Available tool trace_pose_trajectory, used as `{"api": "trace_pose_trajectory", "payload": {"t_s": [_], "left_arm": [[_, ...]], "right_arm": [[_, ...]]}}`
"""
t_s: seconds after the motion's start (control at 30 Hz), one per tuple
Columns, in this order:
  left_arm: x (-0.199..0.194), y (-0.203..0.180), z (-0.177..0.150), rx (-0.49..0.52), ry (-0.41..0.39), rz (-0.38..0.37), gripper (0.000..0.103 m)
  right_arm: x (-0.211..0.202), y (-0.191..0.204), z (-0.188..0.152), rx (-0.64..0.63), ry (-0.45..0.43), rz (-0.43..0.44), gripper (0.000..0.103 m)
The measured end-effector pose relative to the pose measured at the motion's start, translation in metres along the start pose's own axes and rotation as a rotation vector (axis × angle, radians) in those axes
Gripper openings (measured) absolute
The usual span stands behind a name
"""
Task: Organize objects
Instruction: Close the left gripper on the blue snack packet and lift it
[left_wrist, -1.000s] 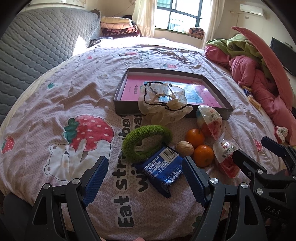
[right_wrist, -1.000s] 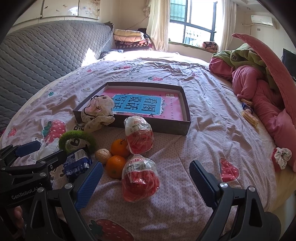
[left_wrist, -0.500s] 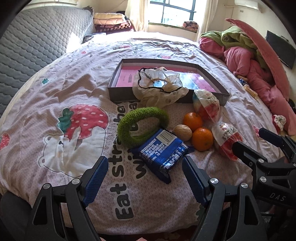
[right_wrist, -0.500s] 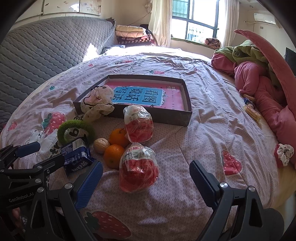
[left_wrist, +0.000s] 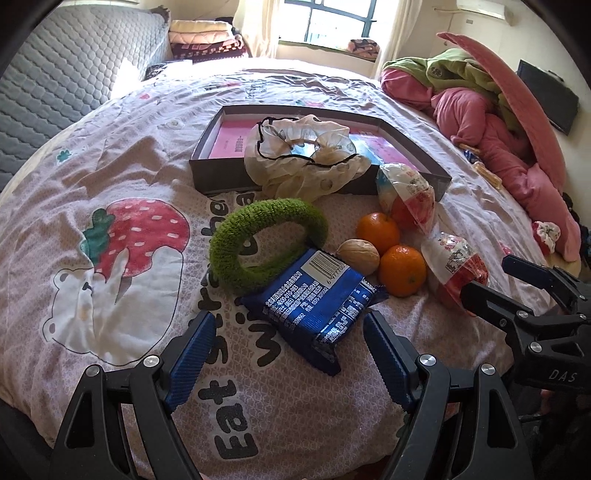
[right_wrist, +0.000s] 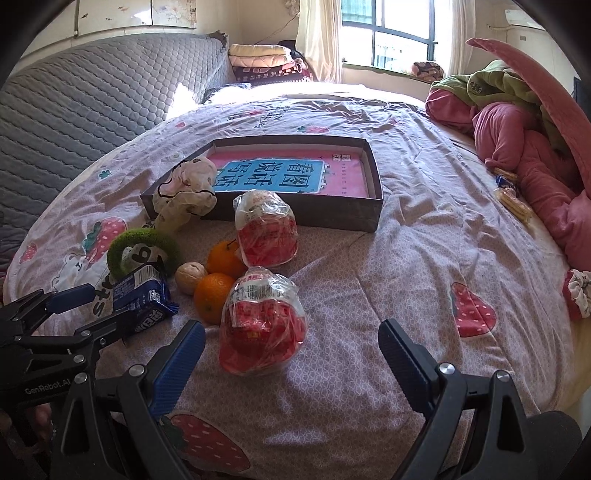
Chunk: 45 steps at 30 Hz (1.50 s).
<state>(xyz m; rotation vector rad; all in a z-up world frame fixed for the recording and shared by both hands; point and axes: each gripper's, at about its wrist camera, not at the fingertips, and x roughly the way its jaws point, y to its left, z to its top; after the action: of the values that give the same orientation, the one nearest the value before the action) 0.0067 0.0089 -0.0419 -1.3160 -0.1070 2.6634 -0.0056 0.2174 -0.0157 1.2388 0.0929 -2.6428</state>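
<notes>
On the bedspread lie a blue snack packet (left_wrist: 319, 304), a green ring (left_wrist: 266, 238), a walnut (left_wrist: 359, 255), two oranges (left_wrist: 402, 270) and two red-filled plastic bags (right_wrist: 262, 321). A cream frilled cloth (left_wrist: 306, 155) drapes over the front rim of a dark shallow box (right_wrist: 306, 212). My left gripper (left_wrist: 291, 345) is open, its fingers either side of the blue packet's near end. My right gripper (right_wrist: 291, 354) is open just short of the nearer plastic bag. Each gripper also shows in the other's view: right gripper (left_wrist: 517, 284), left gripper (right_wrist: 74, 310).
A heap of pink and green bedding (right_wrist: 524, 147) fills the right side of the bed. A grey quilted headboard (right_wrist: 74, 99) stands on the left. Biscuit packets (right_wrist: 513, 199) lie by the heap, and a small frilled scrunchie (right_wrist: 576, 295) sits at the right edge.
Both grippers have come forward and lower towards the objects; the blue packet and the near plastic bag now sit closer to the fingertips. Nothing on the bed has moved.
</notes>
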Motion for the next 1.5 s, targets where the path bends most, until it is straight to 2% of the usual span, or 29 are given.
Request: {"api": "trace_pose_trajectory", "payload": {"t_s": [0.27, 0.57, 0.67, 0.73, 0.83, 0.9, 1.1, 1.2, 1.5], "left_arm": [[0.015, -0.004, 0.006, 0.010, 0.009, -0.016, 0.083], [0.022, -0.016, 0.010, 0.058, 0.006, -0.026, 0.082], [0.024, -0.017, 0.011, 0.062, 0.008, -0.029, 0.082], [0.025, -0.018, 0.010, 0.066, 0.010, -0.024, 0.077], [0.026, -0.021, 0.010, 0.081, 0.011, -0.019, 0.077], [0.026, -0.021, 0.010, 0.084, 0.009, -0.022, 0.077], [0.025, -0.018, 0.011, 0.075, 0.001, -0.036, 0.071], [0.022, -0.013, 0.010, 0.049, -0.007, -0.066, 0.069], [0.012, -0.010, 0.009, 0.030, -0.023, -0.104, 0.065]], "right_arm": [[0.012, -0.001, 0.000, 0.003, 0.018, 0.026, 0.094], [0.018, -0.003, 0.001, 0.008, 0.028, 0.049, 0.084], [0.021, 0.000, 0.001, -0.005, 0.036, 0.051, 0.079], [0.024, 0.002, 0.001, -0.014, 0.044, 0.055, 0.072], [0.026, 0.005, 0.001, -0.032, 0.044, 0.059, 0.060], [0.027, 0.007, 0.001, -0.043, 0.043, 0.060, 0.055], [0.024, 0.003, 0.001, -0.023, 0.020, 0.081, 0.055], [0.020, 0.001, 0.002, -0.019, 0.002, 0.082, 0.054], [0.009, 0.000, 0.007, -0.015, -0.052, 0.099, 0.054]]}}
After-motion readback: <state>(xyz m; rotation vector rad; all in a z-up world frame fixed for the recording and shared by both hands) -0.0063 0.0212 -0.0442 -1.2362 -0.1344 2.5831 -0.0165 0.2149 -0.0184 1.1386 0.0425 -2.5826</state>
